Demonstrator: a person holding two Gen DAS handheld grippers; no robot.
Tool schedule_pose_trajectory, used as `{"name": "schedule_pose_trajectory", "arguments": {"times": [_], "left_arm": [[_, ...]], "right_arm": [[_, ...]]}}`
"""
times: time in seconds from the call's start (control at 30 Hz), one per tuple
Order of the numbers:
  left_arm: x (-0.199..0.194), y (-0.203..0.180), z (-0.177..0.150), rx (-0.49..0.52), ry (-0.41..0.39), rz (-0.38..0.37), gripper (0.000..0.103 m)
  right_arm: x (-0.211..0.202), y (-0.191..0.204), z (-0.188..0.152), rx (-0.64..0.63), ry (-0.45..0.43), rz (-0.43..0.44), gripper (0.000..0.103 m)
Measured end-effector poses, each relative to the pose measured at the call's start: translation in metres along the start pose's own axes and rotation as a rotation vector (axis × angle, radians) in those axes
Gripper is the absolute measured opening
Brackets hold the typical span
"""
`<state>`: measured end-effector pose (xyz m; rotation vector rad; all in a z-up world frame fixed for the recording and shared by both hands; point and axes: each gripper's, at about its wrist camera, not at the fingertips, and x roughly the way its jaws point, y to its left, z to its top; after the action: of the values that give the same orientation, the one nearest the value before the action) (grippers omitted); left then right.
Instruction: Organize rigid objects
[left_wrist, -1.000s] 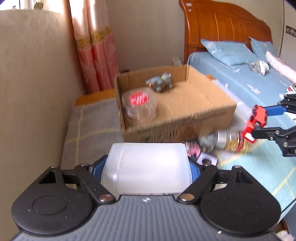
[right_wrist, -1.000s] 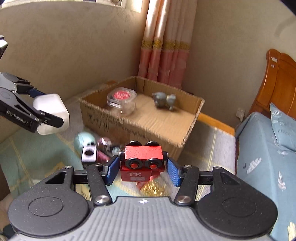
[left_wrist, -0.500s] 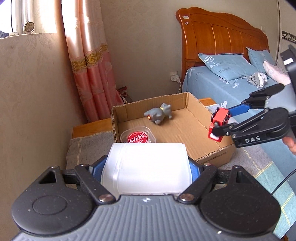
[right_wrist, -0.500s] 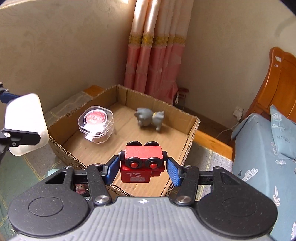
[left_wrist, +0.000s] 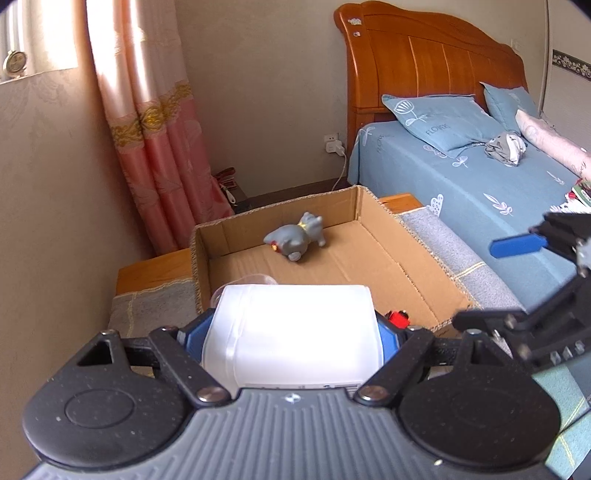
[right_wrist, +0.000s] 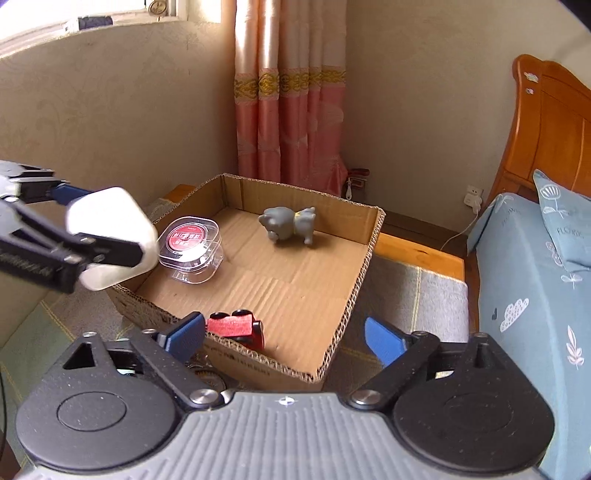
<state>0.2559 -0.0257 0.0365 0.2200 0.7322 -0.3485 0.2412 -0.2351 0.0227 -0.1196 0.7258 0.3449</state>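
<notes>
While the left gripper (left_wrist: 291, 332) clamps the white plastic jar (left_wrist: 291, 332) between its 2 blue pads, the jar lies on its side across the jaws, its long axis running from one pad to the other. In the right wrist view the same jar (right_wrist: 110, 236) hangs just above the near-left rim of the cardboard box (right_wrist: 369, 258), with the clear round case with the red label (right_wrist: 192, 240) directly beyond it on the box floor. That is the relation the coming move turns on: the open floor lies ahead and to the right of the jar, between the case and the grey toy animal (right_wrist: 288, 225), so I judge the jar should travel inward past the rim and clear of the case before it is let go.

The right gripper (right_wrist: 284, 332) has just been opening and its jaws now stand wide apart with nothing pressed between them. The red toy car (right_wrist: 236, 328) lies on its side just inside the box's near wall, close to the left blue pad. The left hand alone carries anything.
</notes>
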Motion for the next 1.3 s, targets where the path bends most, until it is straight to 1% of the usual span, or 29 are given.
{"name": "schedule_pose_trajectory", "arguments": {"times": [0.03, 0.17, 0.3, 0.47, 0.57, 0.67, 0.7, 0.77, 0.87, 0.97, 1.03, 1.13, 1.2, 1.3], "left_arm": [[0.003, -0.002, 0.004, 0.002, 0.002, -0.003, 0.083], [0.019, -0.015, 0.022, 0.027, 0.020, -0.026, 0.083], [0.036, -0.033, 0.038, 0.058, 0.031, -0.043, 0.083], [0.059, -0.049, 0.057, 0.057, 0.035, -0.061, 0.083], [0.077, -0.054, 0.068, 0.038, 0.034, -0.052, 0.083], [0.094, -0.050, 0.073, -0.024, 0.008, -0.036, 0.087], [0.098, -0.047, 0.073, -0.052, 0.013, -0.025, 0.091], [0.102, -0.041, 0.071, -0.082, 0.041, -0.024, 0.092], [0.098, -0.037, 0.063, -0.085, 0.055, -0.046, 0.092], [0.088, -0.035, 0.059, -0.073, 0.053, -0.037, 0.093], [0.081, -0.034, 0.057, -0.067, 0.052, -0.038, 0.096], [0.071, -0.032, 0.056, -0.057, 0.049, -0.024, 0.096], [0.062, -0.032, 0.051, -0.056, 0.039, -0.019, 0.096], [0.046, -0.032, 0.040, -0.049, 0.029, -0.022, 0.096]], "right_arm": [[-0.004, 0.000, -0.003, 0.007, -0.009, 0.009, 0.102], [-0.021, 0.000, -0.014, 0.023, -0.041, 0.025, 0.103], [-0.034, 0.002, -0.019, 0.019, -0.055, 0.019, 0.103], [-0.045, -0.002, -0.022, 0.025, -0.068, 0.004, 0.103], [-0.047, -0.004, -0.025, 0.034, -0.061, -0.004, 0.103], [-0.048, -0.004, -0.028, 0.021, -0.053, -0.028, 0.103], [-0.049, -0.003, -0.029, 0.019, -0.049, -0.033, 0.103], [-0.050, -0.004, -0.030, 0.021, -0.045, -0.036, 0.103], [-0.050, -0.004, -0.032, 0.024, -0.040, -0.035, 0.103], [-0.047, -0.002, -0.032, 0.029, -0.037, -0.033, 0.103], [-0.047, 0.000, -0.033, 0.037, -0.037, -0.030, 0.103], [-0.048, 0.005, -0.034, 0.052, -0.038, -0.022, 0.103], [-0.049, 0.006, -0.036, 0.079, -0.038, -0.016, 0.103], [-0.048, 0.008, -0.040, 0.135, -0.013, -0.016, 0.103]]}}
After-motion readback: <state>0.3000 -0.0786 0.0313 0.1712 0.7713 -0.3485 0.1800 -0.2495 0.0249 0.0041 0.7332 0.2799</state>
